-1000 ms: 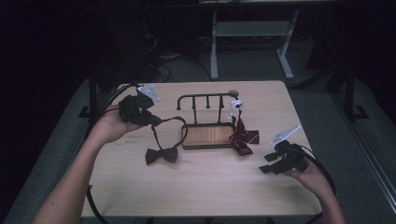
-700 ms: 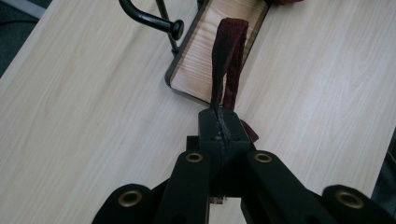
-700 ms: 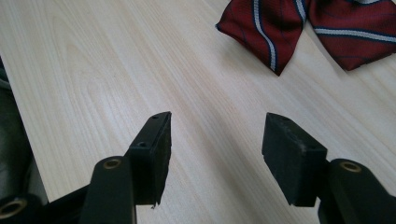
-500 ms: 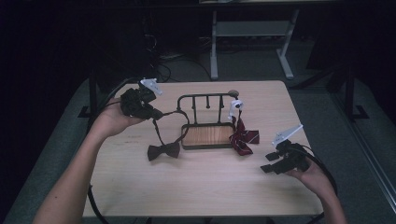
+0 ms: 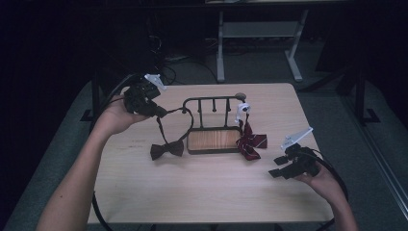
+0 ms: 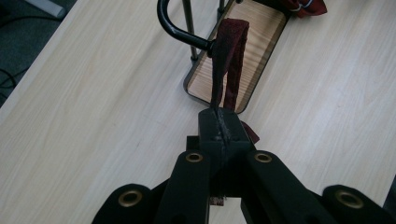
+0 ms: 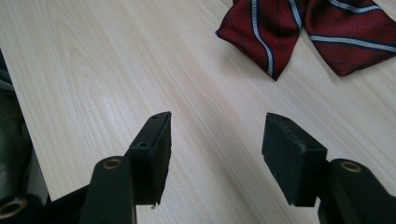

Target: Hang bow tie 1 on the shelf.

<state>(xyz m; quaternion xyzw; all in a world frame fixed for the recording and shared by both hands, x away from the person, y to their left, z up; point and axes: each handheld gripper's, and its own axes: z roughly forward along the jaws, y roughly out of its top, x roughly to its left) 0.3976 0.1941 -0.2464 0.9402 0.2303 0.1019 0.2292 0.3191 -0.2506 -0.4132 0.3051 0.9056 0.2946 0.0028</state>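
Strap: the dark bow tie's [image 5: 167, 149] strap [image 6: 229, 60] was looped over the end of the rack's [image 5: 211, 103] bar, pulled taut by my left fingers [image 6: 219, 128], which were clamped on it.
Bow: it lay on the surface [image 5: 202, 192], just left of the rack's tray.
Done: the striped bow tie [image 5: 250, 143] hung at the rack's right end.
Left: I judged the dark one not yet hanging free.
Right fingers [image 7: 215, 154]: apart, empty.

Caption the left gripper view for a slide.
Left claw shut on a dark bow tie's strap, looped over the black wire rack's rail above its wooden base.
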